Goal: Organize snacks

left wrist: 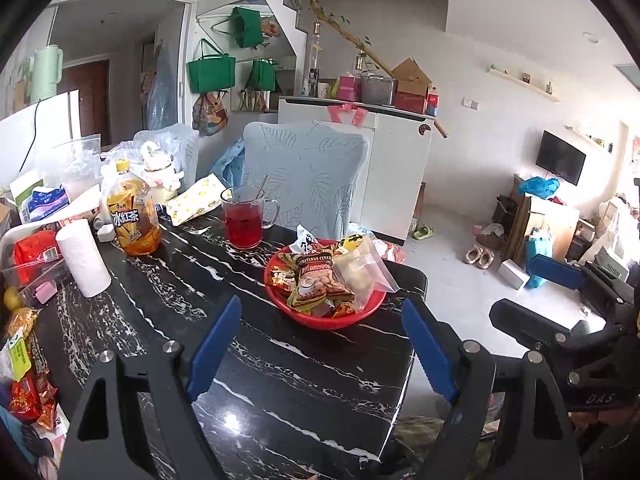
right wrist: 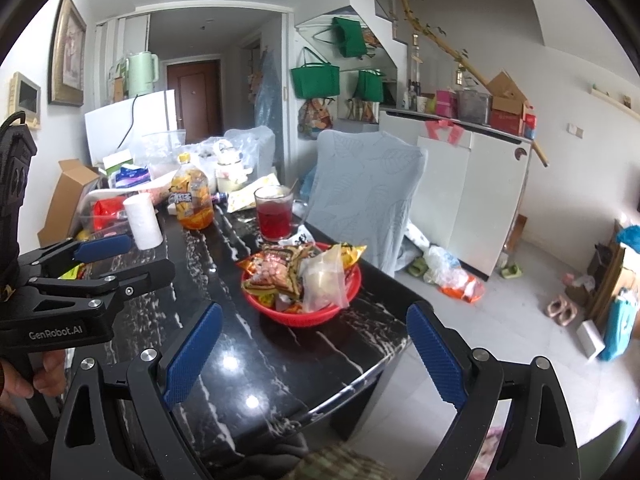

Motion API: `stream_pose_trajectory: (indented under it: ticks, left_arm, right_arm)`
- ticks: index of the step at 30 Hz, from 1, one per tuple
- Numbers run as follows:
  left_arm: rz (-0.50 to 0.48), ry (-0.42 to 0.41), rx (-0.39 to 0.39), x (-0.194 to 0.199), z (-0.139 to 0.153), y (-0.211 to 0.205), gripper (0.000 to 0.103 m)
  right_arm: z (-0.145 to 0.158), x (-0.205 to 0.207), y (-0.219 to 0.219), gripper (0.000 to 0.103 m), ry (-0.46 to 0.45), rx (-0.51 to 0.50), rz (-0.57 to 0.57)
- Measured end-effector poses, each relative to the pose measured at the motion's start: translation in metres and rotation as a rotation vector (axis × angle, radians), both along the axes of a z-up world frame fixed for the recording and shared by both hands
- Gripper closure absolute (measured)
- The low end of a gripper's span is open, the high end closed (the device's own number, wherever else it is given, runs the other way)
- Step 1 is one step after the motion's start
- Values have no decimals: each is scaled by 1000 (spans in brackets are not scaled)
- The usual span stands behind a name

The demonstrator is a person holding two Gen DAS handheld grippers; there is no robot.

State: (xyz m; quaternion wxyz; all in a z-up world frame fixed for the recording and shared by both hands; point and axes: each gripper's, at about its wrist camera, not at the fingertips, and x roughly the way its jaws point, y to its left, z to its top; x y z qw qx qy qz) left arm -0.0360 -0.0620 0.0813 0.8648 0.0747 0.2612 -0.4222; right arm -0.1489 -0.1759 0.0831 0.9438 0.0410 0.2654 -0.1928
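Left gripper (left wrist: 322, 344): I held it wide, blue pads apart over bare tabletop at the bottom of the left view, nothing between them. In the right view it showed at the left edge (right wrist: 120, 256), my hand (right wrist: 24, 376) under its handle.
Right gripper (right wrist: 316, 354): I held it wide too, empty, pads framing the near table edge at the bottom of the right view. In the left view it poked in at the right edge (left wrist: 532, 292).
Bowl (left wrist: 320, 320): red, at centre of the left view, just above and between my left pads, near the table's right edge; centre of the right view as well (right wrist: 308, 316).
Snacks (left wrist: 316, 276): heaped in the bowl, packets overlapping; a peanut bag on top, a clear bag (left wrist: 360, 276) leaning at their right side.
Loose snacks (left wrist: 28, 384): a few packets lay at the lower left edge of the left view, well apart from the bowl.
Table (left wrist: 256, 392): black marble with white veins, filling the lower middle.
Mug (left wrist: 244, 216): glass, red drink, a stick standing in it, just above the bowl.
Bottle (left wrist: 134, 216): iced tea, yellow cap, left of the mug.
Paper roll (left wrist: 82, 256): white, upright, left of the bottle.
Chair (left wrist: 304, 176): pale leaf-print cover, behind the mug and bowl.
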Motion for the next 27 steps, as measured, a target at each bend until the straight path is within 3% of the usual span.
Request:
stream_pose_trajectory:
  ticks: [27]
  left_arm:
    - [-9, -3, 9, -2, 1, -1, 21]
  right_arm:
    - [3, -3, 0, 9, -7, 2, 20]
